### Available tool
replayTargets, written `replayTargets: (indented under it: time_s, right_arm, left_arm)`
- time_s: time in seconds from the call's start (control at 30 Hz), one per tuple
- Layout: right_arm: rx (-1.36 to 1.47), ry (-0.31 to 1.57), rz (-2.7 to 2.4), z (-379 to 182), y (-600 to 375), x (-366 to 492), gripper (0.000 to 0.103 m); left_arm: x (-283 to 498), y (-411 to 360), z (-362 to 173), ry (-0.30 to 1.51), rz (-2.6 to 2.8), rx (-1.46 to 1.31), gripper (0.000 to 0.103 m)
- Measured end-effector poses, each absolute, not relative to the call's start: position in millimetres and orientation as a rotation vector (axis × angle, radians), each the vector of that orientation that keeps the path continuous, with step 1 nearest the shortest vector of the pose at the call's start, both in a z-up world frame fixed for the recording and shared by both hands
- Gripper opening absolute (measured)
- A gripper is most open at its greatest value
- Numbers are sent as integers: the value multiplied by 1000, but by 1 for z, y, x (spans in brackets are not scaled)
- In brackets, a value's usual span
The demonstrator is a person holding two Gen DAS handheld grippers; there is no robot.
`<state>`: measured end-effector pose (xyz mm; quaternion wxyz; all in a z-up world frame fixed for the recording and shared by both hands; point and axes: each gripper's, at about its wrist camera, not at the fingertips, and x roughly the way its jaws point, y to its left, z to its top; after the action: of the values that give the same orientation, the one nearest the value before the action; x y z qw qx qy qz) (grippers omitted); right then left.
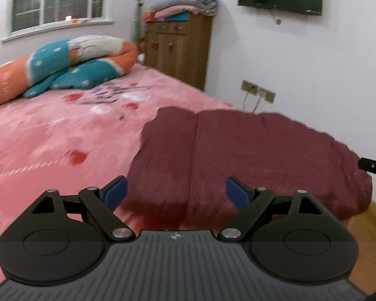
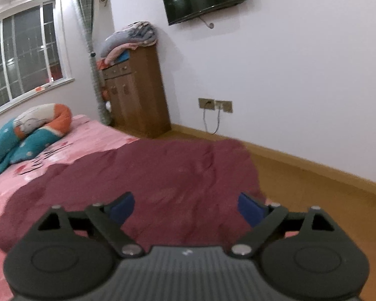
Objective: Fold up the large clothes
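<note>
A dark maroon garment point(image 1: 250, 155) lies folded over on the pink bed, near the bed's right edge. My left gripper point(image 1: 175, 190) hangs above its near edge with blue pads spread wide and nothing between them. In the right wrist view the same garment point(image 2: 150, 175) spreads ahead, reaching the bed's edge by the floor. My right gripper point(image 2: 185, 205) stands open over its near part, its pads clear of the cloth. The tip of the right gripper point(image 1: 373, 166) shows at the right edge of the left wrist view.
The pink bedspread point(image 1: 50, 135) stretches to the left, with a long teal and orange pillow point(image 1: 70, 62) at its head. A wooden cabinet point(image 2: 137, 92) topped with folded blankets stands by the wall. Wooden floor point(image 2: 313, 200) lies right of the bed.
</note>
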<state>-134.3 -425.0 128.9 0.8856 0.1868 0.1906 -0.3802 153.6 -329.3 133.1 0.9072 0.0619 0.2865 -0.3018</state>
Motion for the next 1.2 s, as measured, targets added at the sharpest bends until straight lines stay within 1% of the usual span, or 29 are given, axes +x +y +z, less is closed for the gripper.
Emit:
replayTargets:
  time_s: [0.27, 0.47, 0.83, 1.2]
  right_arm:
    - [371, 447, -735, 142, -353, -151, 93]
    - [331, 430, -755, 163, -319, -166, 96]
    - [284, 294, -727, 208, -257, -190, 102]
    - [251, 256, -662, 227, -225, -195, 102]
  left_arm:
    - [82, -264, 146, 621, -534, 95, 103]
    - [37, -212, 164, 621, -485, 68, 103]
    - [-10, -182, 200, 531, -433, 72, 103]
    - [-30, -160, 213, 488, -419, 37, 103]
